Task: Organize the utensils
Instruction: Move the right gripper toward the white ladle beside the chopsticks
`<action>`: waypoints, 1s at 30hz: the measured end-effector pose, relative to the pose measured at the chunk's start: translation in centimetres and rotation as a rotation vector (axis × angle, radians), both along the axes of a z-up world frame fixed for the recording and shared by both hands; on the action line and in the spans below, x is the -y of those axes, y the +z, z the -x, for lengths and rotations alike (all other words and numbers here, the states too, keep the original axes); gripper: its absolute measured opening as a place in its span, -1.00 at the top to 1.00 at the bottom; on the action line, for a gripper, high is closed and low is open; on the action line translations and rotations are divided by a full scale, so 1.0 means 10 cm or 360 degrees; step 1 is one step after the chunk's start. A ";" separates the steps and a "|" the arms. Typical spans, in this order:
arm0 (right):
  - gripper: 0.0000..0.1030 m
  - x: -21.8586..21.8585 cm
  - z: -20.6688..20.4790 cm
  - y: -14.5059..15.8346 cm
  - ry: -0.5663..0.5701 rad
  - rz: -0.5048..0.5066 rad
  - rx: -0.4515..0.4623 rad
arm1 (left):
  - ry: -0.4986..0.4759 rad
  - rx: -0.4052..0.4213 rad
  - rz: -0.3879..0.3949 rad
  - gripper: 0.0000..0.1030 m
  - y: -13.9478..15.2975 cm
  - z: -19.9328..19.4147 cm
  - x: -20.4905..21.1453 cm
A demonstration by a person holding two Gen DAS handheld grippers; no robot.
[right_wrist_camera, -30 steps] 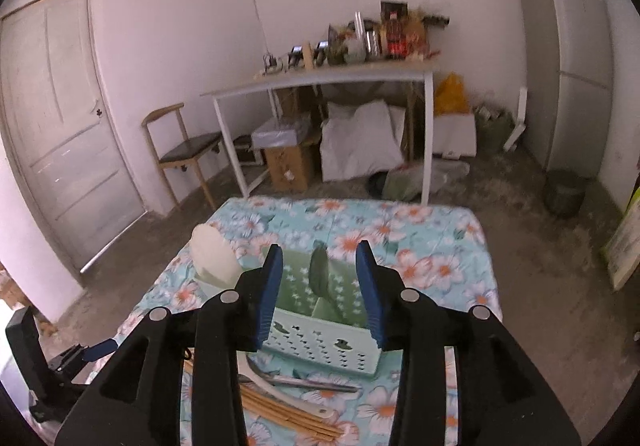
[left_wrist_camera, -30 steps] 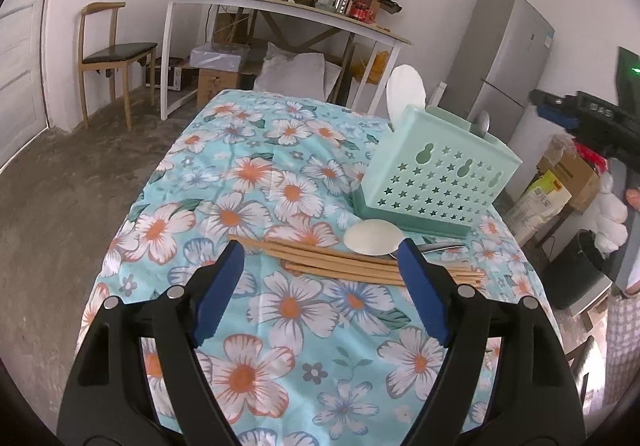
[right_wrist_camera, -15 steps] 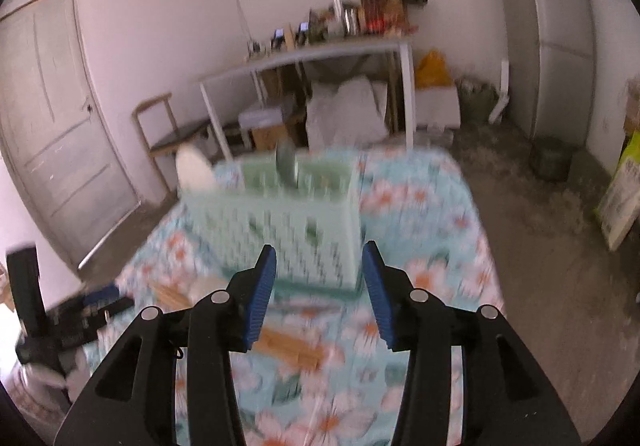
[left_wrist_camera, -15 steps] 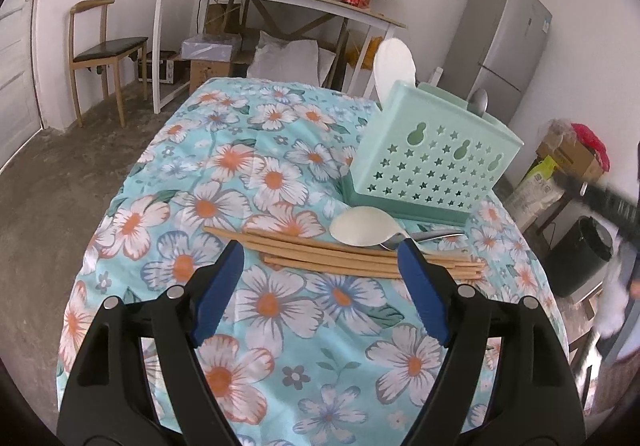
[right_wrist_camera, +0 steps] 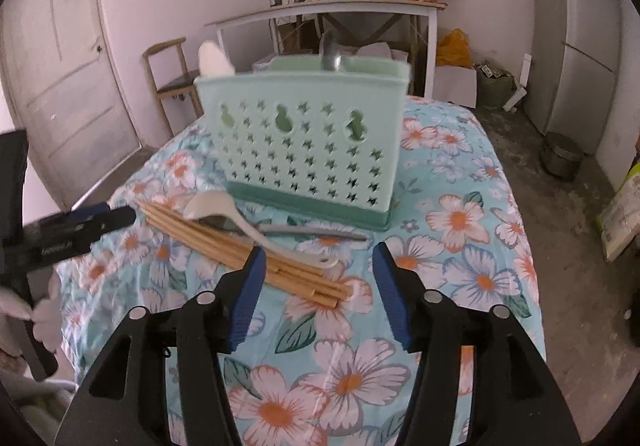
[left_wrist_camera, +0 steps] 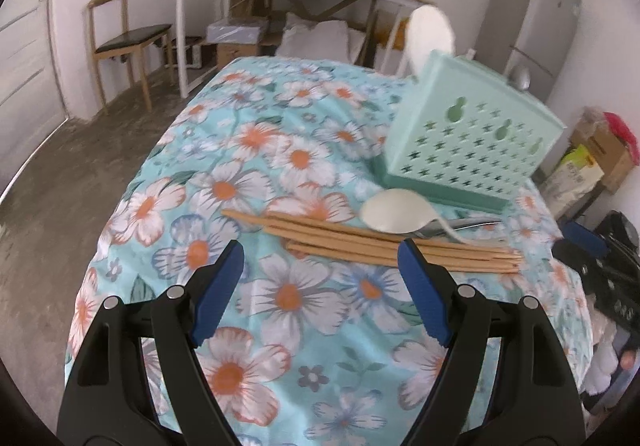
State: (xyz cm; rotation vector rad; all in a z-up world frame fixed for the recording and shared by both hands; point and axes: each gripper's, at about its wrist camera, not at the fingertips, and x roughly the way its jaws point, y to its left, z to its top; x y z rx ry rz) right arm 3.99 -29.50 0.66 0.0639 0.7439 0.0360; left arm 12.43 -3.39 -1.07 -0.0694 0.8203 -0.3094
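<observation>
Chopsticks: slender, smooth wooden rods

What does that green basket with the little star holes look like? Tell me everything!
The green basket is a pale mint plastic box standing upright on the flowery tablecloth. Its wall has rows of star holes and three gourd-shaped holes, above a darker green base. A white spoon and a metal spoon stick up from it. Neither gripper touches it.
</observation>
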 end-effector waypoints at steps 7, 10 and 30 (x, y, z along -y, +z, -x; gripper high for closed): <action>-0.38 -0.22 0.05 -0.25 0.0101 0.0023 -0.0107 | 0.0035 -0.0025 -0.0027 -0.46 -0.08 -0.02 -0.07; -0.44 -0.30 0.07 -0.46 0.0144 0.0043 -0.0197 | 0.0050 -0.0044 -0.0056 -0.46 -0.12 -0.02 -0.09; -0.80 -0.47 0.14 -0.20 0.0172 0.0257 -0.0139 | 0.0070 -0.0002 -0.0055 -0.46 -0.25 0.01 -0.28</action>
